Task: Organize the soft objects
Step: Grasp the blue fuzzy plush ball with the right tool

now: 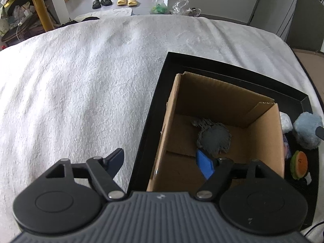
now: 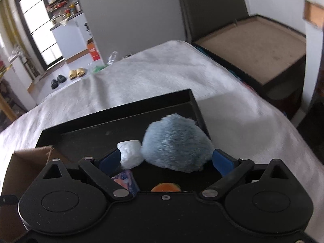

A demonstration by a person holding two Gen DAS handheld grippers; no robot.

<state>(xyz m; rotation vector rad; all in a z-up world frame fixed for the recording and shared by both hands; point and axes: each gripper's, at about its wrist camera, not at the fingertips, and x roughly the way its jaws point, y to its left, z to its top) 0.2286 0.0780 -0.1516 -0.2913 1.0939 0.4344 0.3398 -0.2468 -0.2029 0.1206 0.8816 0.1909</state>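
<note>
A cardboard box (image 1: 261, 133) stands in a black tray (image 1: 149, 109) on a white blanket; a grey fringed soft pad (image 1: 215, 138) lies inside it. My left gripper (image 1: 162, 160) is open and empty, one finger over the blanket, the other over the box. Beside the box lie a fluffy blue ball (image 1: 307, 130), a white soft lump (image 1: 286, 122) and an orange-green plush (image 1: 299, 164). In the right wrist view my right gripper (image 2: 167, 160) is open around the blue ball (image 2: 176, 143) and the white lump (image 2: 130, 151). The orange plush (image 2: 166, 187) and a purple packet (image 2: 126, 180) lie below.
The white blanket (image 1: 81, 85) covers a bed. The tray's far wall (image 2: 121, 105) rises ahead. Slippers (image 1: 127, 1) and bags lie on the floor beyond. A brown platform (image 2: 253, 44) stands right of the bed.
</note>
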